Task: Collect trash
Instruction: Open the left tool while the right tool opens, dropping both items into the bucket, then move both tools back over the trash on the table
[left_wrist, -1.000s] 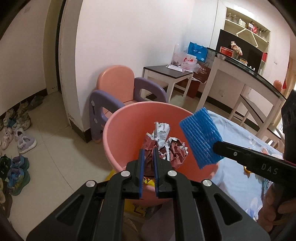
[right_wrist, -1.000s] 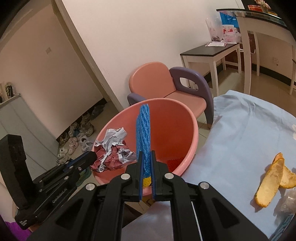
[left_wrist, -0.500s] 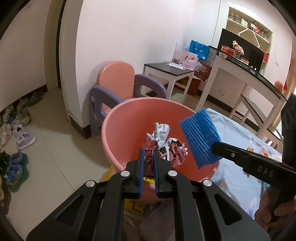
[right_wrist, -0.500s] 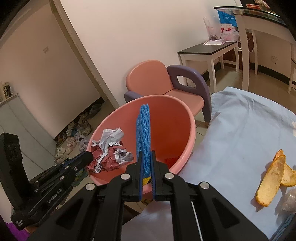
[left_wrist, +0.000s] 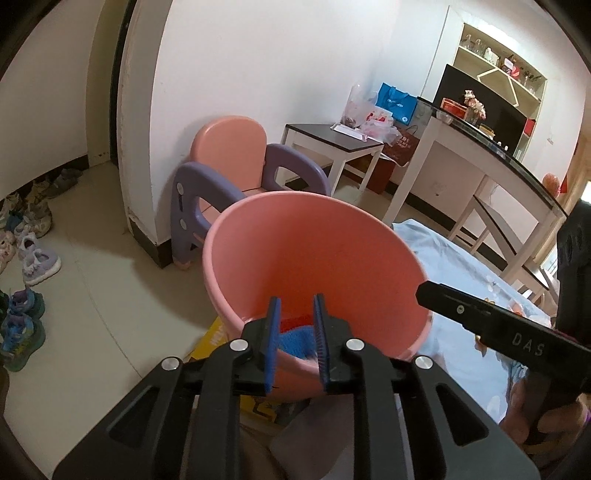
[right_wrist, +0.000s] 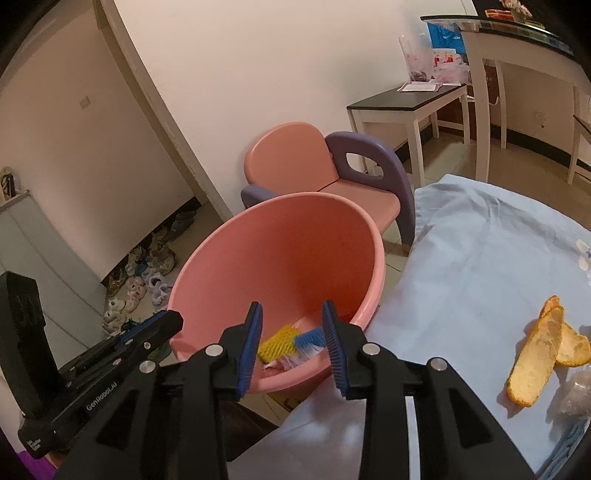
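A pink plastic bucket (left_wrist: 314, 258) (right_wrist: 295, 251) stands just off the table's edge. Both grippers hang over its near rim. My left gripper (left_wrist: 295, 325) has its jaws opening with nothing between them; blue foam netting (left_wrist: 295, 341) lies below in the bucket. My right gripper (right_wrist: 291, 332) is likewise opening and empty. In the right wrist view the blue netting (right_wrist: 308, 338), a yellow netting piece (right_wrist: 275, 345) and a bit of crumpled paper (right_wrist: 280, 363) rest at the bucket's bottom. Orange peel (right_wrist: 539, 358) lies on the light blue tablecloth (right_wrist: 480, 258).
A pink and purple child's chair (left_wrist: 240, 162) stands behind the bucket against the wall. A small dark-topped side table (left_wrist: 332, 138) holds bags. Shoes (left_wrist: 26, 258) line the floor at left. A yellow box (left_wrist: 218, 336) sits under the bucket. Crinkled clear plastic (right_wrist: 578, 395) lies beside the peel.
Both grippers went from shut to open. The crumpled paper left the left jaws and the blue netting left the right jaws; both now lie in the bucket.
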